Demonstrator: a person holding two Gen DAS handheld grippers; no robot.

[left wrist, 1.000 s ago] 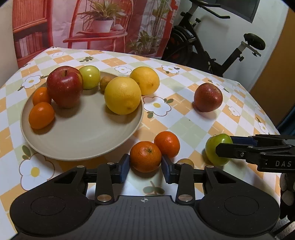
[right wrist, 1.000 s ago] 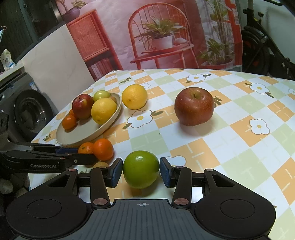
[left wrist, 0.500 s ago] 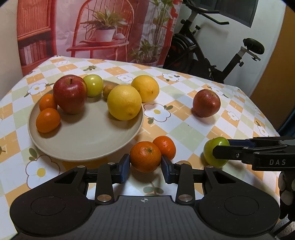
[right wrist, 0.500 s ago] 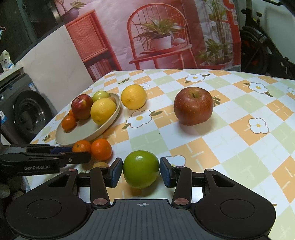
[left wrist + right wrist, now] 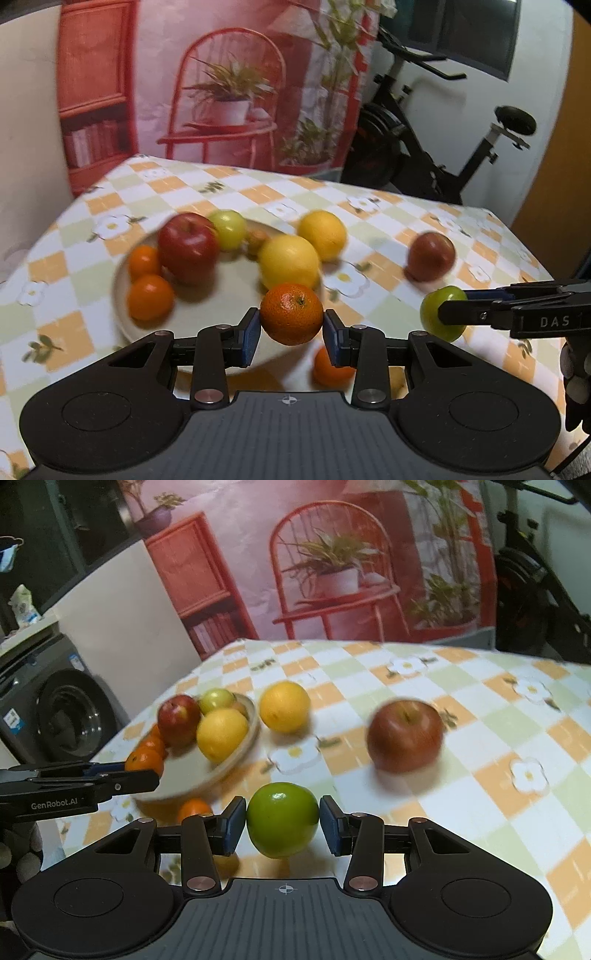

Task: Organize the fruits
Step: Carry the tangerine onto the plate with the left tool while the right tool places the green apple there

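My left gripper (image 5: 291, 330) is shut on an orange tangerine (image 5: 291, 313), held in the air over the near rim of the beige plate (image 5: 218, 314). On that plate lie a red apple (image 5: 187, 245), a yellow lemon (image 5: 289, 261), a green fruit (image 5: 228, 229) and two small tangerines (image 5: 149, 301). My right gripper (image 5: 282, 823) is shut on a green apple (image 5: 282, 819), lifted just above the tablecloth; the same green apple (image 5: 441, 312) shows at the right of the left wrist view. Another tangerine (image 5: 332, 365) stays on the cloth below my left gripper.
An orange (image 5: 284, 706) and a dark red apple (image 5: 404, 734) lie loose on the checkered flower tablecloth (image 5: 480, 720). An exercise bike (image 5: 443, 147) stands behind the table at the right, a washing machine (image 5: 55, 712) to the left, and a printed backdrop at the far side.
My left gripper has risen with the tangerine off the cloth toward the plate. My right gripper has lifted the green apple slightly; both views tilt up and are blurred.
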